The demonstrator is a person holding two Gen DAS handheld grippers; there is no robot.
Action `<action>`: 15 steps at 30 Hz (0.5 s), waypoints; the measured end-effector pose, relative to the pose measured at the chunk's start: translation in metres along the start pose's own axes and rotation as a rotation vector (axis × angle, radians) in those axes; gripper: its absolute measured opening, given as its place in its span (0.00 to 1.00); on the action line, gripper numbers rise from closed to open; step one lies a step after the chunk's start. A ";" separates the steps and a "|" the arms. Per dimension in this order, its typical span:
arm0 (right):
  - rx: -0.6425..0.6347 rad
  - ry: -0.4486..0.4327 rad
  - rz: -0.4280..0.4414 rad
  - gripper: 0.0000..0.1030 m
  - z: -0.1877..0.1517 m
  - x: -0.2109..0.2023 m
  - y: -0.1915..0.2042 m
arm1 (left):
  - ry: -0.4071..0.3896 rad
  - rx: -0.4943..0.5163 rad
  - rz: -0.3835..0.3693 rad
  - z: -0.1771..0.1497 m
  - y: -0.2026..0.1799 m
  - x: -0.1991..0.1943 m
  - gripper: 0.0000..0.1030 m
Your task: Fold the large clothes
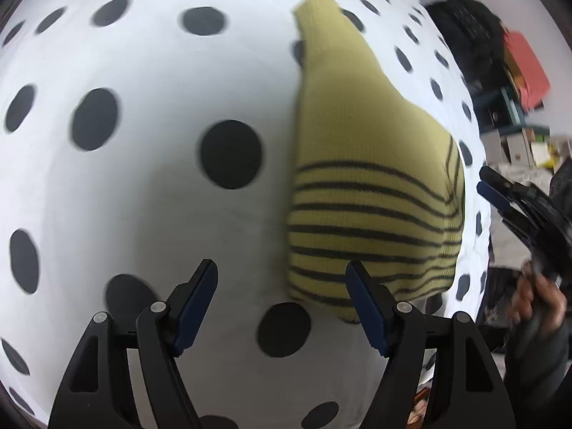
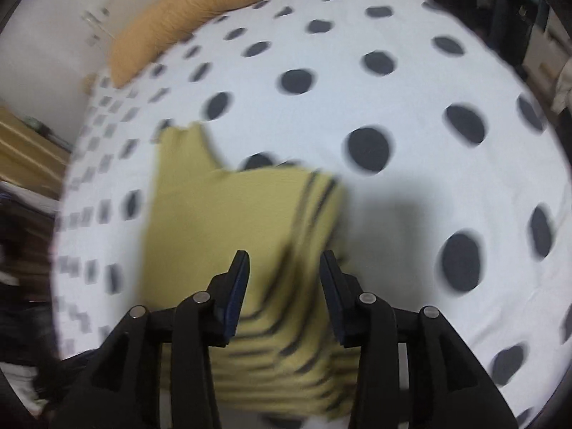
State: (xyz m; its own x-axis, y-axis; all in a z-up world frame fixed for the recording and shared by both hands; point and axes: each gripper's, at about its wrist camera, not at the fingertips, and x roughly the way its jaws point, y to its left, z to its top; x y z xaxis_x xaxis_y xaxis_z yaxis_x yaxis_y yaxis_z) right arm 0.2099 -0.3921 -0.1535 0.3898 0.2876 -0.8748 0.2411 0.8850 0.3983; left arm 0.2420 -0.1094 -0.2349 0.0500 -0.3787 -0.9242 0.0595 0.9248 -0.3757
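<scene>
Knitwear in pale yellow with dark stripes, the sweater, is seen folded into a compact bundle on the white bedspread with black dots. In the left wrist view it lies right of centre, its plain yellow part running toward the upper middle of the frame and its striped part toward the bottom. In the right wrist view the same sweater fills the lower centre, blurred, with the stripes nearest the camera.

The left gripper is held with its jaws spread wide above the bedspread; nothing is caught between them, and its right finger overlaps the sweater's striped lower edge in the picture. The right gripper is held over the striped part with its jaws apart; the fabric appears to lie below rather than between the pads, though blur makes this uncertain. That gripper is also seen at the right edge of the left wrist view, carried by a hand.

An orange pillow lies at the upper left of the right wrist view, well apart from the sweater.
</scene>
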 end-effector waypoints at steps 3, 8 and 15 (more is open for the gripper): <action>-0.006 0.116 0.055 0.39 -0.032 0.026 0.008 | 0.007 0.044 0.061 -0.002 -0.015 0.020 0.73; 0.052 0.114 -0.050 0.01 -0.038 0.052 -0.030 | 0.000 0.060 0.126 -0.006 -0.014 0.020 0.78; 0.008 0.032 0.031 0.06 -0.060 0.002 0.017 | -0.021 0.064 0.047 -0.013 -0.015 0.007 0.77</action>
State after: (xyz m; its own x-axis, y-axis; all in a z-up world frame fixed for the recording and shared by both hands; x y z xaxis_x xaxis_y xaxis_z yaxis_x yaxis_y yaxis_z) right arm 0.1619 -0.3541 -0.1651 0.3681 0.3263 -0.8706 0.2365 0.8727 0.4271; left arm 0.2283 -0.1260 -0.2369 0.0748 -0.3358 -0.9390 0.1199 0.9378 -0.3259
